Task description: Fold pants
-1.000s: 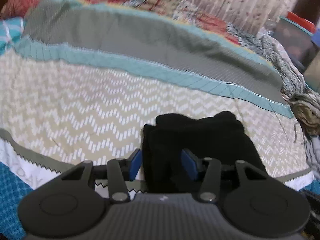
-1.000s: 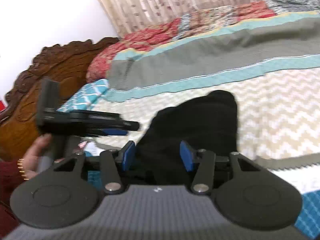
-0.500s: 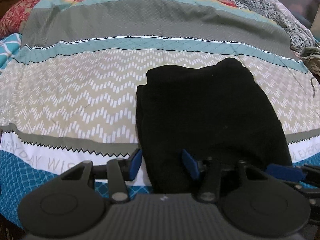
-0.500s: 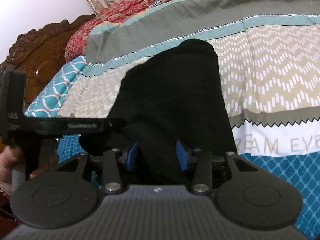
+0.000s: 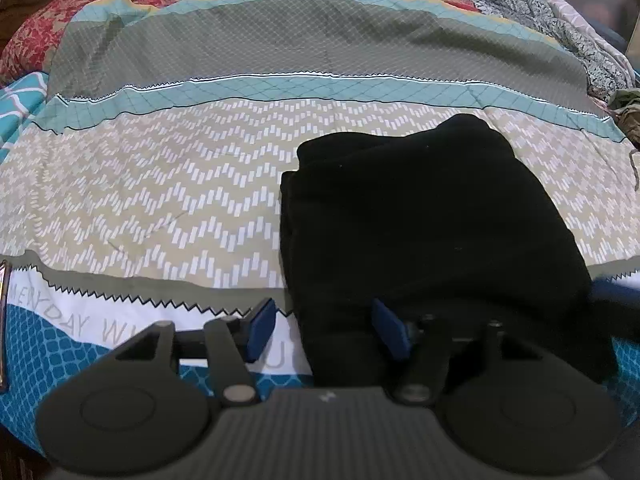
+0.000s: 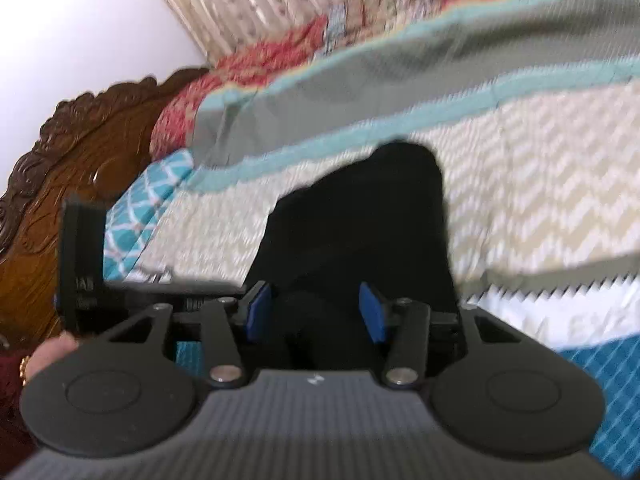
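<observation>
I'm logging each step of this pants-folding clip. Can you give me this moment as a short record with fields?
garment: black pants, folded into a compact stack
surface: patterned bedspread, pants lying near its front edge
left gripper: jaws apart and just opening, near edge of pants between them, pads not pressing
right gripper: jaws apart and just opening, over near edge of pants
view quality: right wrist picture blurred

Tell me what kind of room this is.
Most likely a bedroom in a home. A bed with a patterned bedspread fills the view, a carved wooden headboard stands at one end, and folded black pants lie on the covers.
</observation>
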Demonstrator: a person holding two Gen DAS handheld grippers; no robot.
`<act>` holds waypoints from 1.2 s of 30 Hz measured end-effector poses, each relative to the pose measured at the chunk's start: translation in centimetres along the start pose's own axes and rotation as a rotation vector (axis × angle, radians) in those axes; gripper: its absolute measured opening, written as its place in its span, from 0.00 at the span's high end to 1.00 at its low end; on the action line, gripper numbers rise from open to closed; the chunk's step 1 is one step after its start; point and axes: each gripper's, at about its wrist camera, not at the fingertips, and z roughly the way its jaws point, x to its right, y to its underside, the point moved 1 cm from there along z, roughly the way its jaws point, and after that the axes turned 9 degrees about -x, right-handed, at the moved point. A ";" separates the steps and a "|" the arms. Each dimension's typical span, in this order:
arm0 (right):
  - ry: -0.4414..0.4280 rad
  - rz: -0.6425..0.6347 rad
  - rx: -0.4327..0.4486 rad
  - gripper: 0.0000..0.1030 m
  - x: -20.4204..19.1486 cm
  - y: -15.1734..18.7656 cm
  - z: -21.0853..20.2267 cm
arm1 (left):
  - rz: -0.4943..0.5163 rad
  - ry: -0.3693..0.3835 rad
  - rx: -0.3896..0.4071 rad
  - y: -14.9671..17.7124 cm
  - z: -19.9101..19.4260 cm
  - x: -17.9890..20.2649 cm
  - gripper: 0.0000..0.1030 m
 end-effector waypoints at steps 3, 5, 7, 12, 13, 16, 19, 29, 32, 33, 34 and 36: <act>0.057 -0.005 0.050 0.49 0.2 -0.3 -0.5 | 0.003 -0.001 0.001 0.0 0.0 0.0 0.44; 0.094 0.021 0.036 0.49 0.6 -0.1 0.1 | 0.008 -0.007 0.003 0.1 0.1 0.0 0.43; 0.157 0.067 -0.031 0.48 1.7 0.3 1.5 | 0.016 -0.013 0.006 0.1 0.1 0.1 0.42; 0.167 0.192 -0.106 0.41 4.4 1.3 3.0 | 0.041 -0.032 0.015 0.2 0.1 0.3 0.41; 0.161 0.198 -0.108 0.41 4.6 1.1 2.9 | 0.042 -0.033 0.015 0.2 0.1 0.3 0.41; 0.166 0.194 -0.107 0.38 4.5 1.3 3.1 | 0.042 -0.035 0.012 0.2 0.1 0.3 0.41; 0.162 0.200 -0.104 0.38 4.6 1.2 3.1 | 0.046 -0.040 0.015 0.2 0.1 0.4 0.41; 0.227 0.042 0.040 0.38 1.6 0.5 1.1 | 0.052 -0.044 0.016 0.3 0.0 0.4 0.41; 0.227 -0.027 0.081 0.38 0.3 0.3 0.9 | 0.052 -0.044 0.016 0.3 0.0 0.4 0.41; 0.224 -0.048 0.089 0.38 -0.1 0.3 0.9 | 0.051 -0.043 0.016 0.2 0.0 0.4 0.41; 0.217 -0.073 0.096 0.38 -0.5 0.2 1.0 | 0.050 -0.042 0.016 0.2 0.0 0.4 0.41; 0.211 -0.118 0.100 0.38 -1.2 0.2 1.1 | 0.048 -0.039 0.017 0.2 0.0 0.3 0.41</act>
